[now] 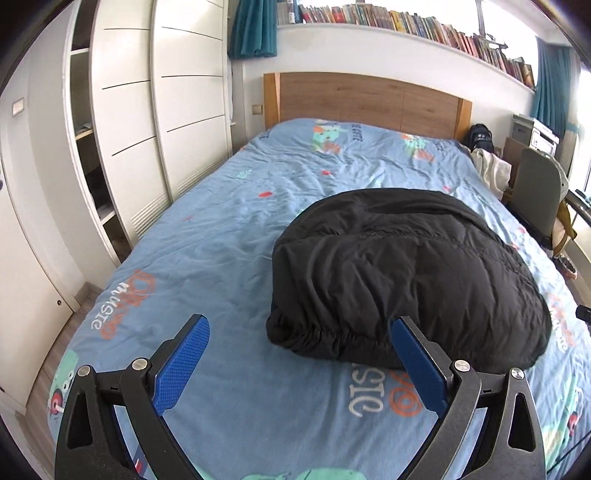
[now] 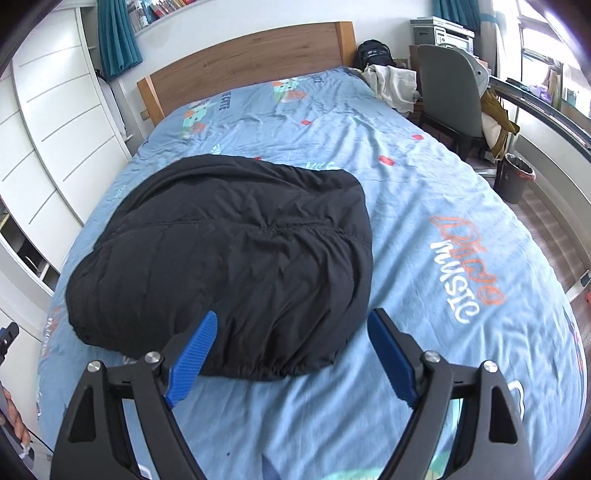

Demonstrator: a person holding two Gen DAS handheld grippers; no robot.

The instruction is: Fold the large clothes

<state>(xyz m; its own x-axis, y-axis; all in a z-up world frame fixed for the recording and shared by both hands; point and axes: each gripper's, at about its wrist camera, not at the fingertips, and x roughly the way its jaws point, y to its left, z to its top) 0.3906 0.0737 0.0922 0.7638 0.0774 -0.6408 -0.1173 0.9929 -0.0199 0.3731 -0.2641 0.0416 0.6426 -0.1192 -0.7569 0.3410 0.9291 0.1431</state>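
A black padded jacket [image 1: 406,273] lies folded into a rounded bundle on the bed [image 1: 229,236], on top of a light blue cover printed with cartoon figures and the word "music". Its gathered elastic hem faces the near end of the bed, and a stitched seam runs across its top. Seen from the left wrist, the bundle sits right of the middle of the bed; seen from the right wrist, the jacket [image 2: 229,254] sits left of the middle. The left gripper [image 1: 299,334] hangs above the near end of the cover with its jaws released and spread wide, nothing between the blue pads [image 1: 181,365]; its right finger crosses in front of the jacket's hem in the picture, and contact cannot be told. The right gripper [image 2: 291,328] is likewise released, jaws wide apart and empty, with the jacket's near edge showing between and beyond the fingers. At the far end stands a wooden headboard [image 1: 369,99], with a shelf of books [image 1: 406,22] above it. White wardrobe doors [image 1: 155,110] run along the left side. On the right are a grey chair [image 2: 448,96], a printer [image 2: 441,33] and a dark bin [image 2: 517,177] on the floor.
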